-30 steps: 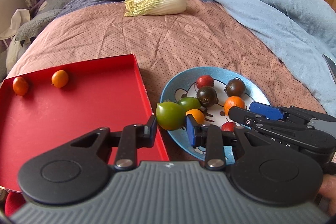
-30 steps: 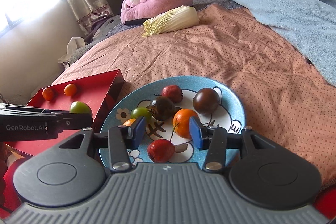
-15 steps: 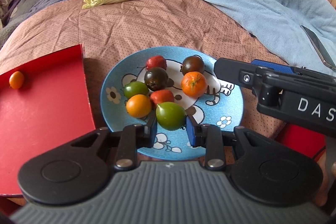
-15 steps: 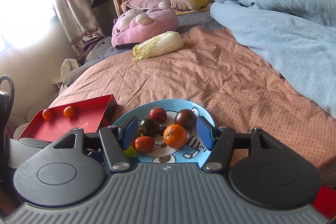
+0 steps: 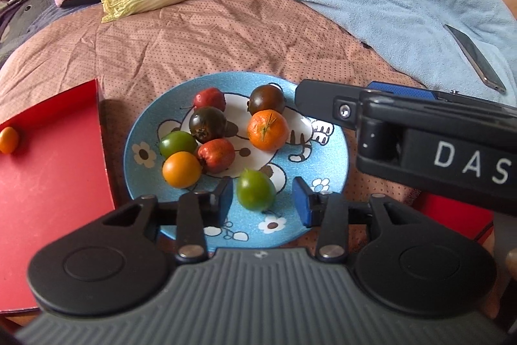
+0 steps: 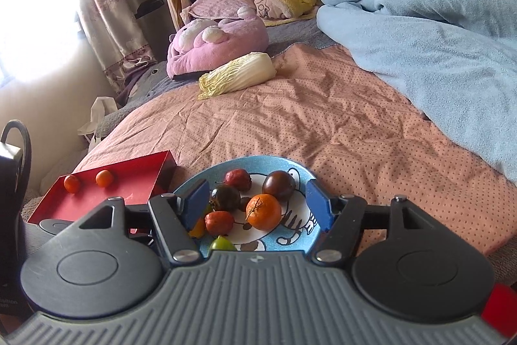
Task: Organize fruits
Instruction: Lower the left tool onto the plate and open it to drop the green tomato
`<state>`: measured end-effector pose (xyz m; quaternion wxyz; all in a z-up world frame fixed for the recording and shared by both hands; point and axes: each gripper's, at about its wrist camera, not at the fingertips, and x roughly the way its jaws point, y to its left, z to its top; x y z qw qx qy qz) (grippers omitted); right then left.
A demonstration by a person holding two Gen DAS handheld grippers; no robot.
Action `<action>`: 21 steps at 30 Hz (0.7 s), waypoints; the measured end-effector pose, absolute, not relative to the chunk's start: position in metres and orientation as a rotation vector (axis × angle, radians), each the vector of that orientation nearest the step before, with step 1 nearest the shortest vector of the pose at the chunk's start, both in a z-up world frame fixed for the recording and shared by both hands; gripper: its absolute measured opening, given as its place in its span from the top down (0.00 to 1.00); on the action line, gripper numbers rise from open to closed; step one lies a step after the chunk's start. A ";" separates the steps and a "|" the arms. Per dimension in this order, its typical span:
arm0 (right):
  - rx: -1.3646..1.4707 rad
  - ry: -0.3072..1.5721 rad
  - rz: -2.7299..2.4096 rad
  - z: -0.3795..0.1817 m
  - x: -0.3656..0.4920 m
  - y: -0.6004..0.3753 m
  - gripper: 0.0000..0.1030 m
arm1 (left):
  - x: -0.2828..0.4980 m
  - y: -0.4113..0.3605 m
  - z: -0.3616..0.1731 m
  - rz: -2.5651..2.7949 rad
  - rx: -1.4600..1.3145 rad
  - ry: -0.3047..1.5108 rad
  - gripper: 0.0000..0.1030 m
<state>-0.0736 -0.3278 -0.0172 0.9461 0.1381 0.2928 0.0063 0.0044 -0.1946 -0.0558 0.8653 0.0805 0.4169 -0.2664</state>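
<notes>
Fruit is gathered on the blue cartoon plate [image 5: 326, 151] at frame centre: a glossy, pear-shaped green tomato [image 5: 255, 189] is seen lying between the widely parted fingers of the left gripper [image 5: 262, 202], untouched. An orange mandarin [image 6: 263, 211] is framed by the wide-open right gripper [image 6: 258, 209]. Two small orange fruits are seen in the red tray [image 6: 129, 183], lower left.

Left claw [image 5: 262, 205] has released the green tomato [image 5: 255, 189] onto the plate [image 5: 329, 157].

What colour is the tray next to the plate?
The tray is red, clearest in the left wrist view.
</notes>
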 end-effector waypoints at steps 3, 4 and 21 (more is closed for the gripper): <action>0.280 0.594 0.015 -0.017 -0.074 -0.327 0.27 | -0.001 -0.197 -0.051 -0.570 0.181 0.851 0.48; 0.280 0.593 0.016 -0.017 -0.074 -0.327 0.27 | -0.002 -0.198 -0.050 -0.572 0.184 0.848 0.46; 0.226 0.594 0.061 -0.002 -0.072 -0.302 0.24 | -0.007 -0.163 -0.028 -0.532 0.112 0.799 0.42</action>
